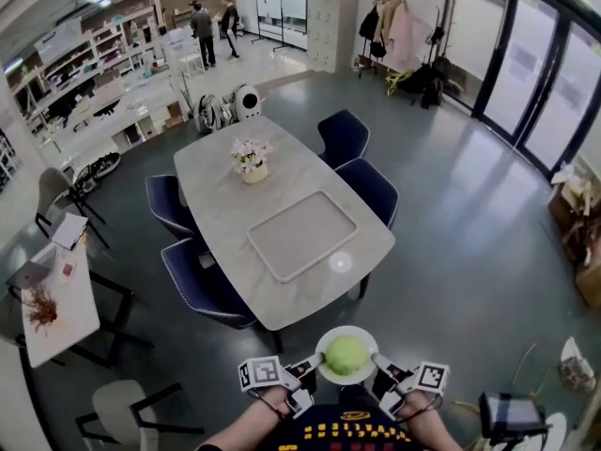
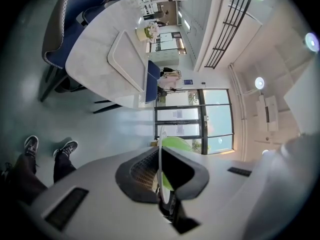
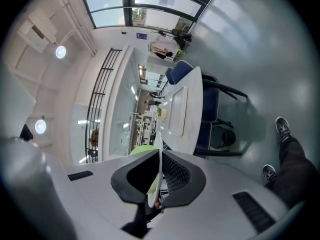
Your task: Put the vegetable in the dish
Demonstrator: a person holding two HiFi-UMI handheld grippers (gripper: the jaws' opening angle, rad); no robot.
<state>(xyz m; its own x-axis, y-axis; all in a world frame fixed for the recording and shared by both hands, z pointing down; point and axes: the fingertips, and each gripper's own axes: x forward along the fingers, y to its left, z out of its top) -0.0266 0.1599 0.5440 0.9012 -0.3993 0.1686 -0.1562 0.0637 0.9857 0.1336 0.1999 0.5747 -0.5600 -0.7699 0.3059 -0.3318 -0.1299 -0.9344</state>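
We hold the dish [image 1: 326,344] level between both grippers: the left gripper [image 1: 315,368] and right gripper [image 1: 377,362] each clamp opposite rim edges. The vegetable [image 1: 346,355] sits inside, midway between them. The table [image 1: 225,205] lies ahead.

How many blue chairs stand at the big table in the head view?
4: far-left chair, near-left chair, far-right chair, near-right chair, all around the table. None appears hidden.
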